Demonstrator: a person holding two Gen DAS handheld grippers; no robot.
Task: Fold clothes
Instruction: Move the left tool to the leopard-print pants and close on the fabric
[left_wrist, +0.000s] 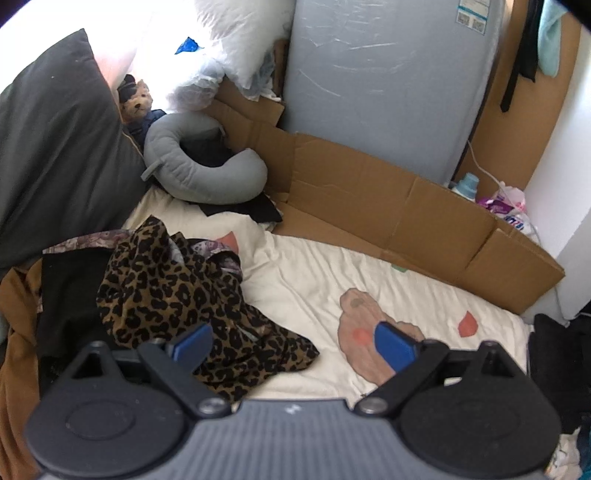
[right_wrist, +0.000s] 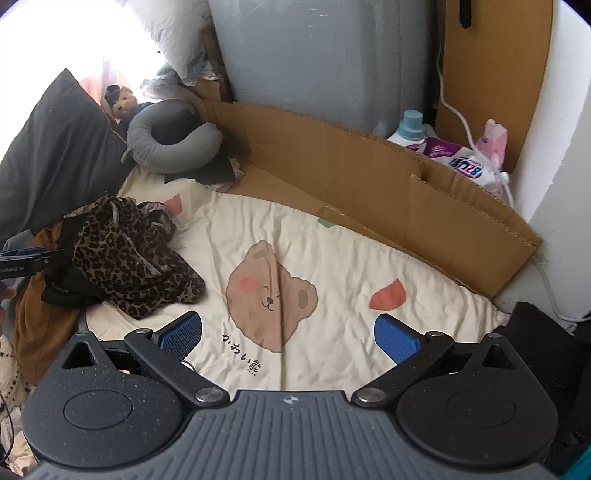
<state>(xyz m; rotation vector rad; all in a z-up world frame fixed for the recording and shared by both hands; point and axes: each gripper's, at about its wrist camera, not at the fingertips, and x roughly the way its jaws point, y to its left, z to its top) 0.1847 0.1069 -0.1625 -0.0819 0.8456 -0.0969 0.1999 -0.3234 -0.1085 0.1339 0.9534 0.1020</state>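
Both grippers (left_wrist: 293, 345) (right_wrist: 288, 334) gape wide — leopard-print garment (left_wrist: 177, 295) lies crumpled.

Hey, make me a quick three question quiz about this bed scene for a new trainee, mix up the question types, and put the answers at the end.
1. True or false: the left gripper is shut on the leopard-print garment.
2. Multiple choice: what is printed in the middle of the cream blanket? A) a cat B) a bear face C) a flower
3. Fill in: the grey neck pillow lies at the far end of the bed, beside the dark ____.

Key
1. False; both the left and the right gripper are open and hold nothing.
2. B
3. pillow
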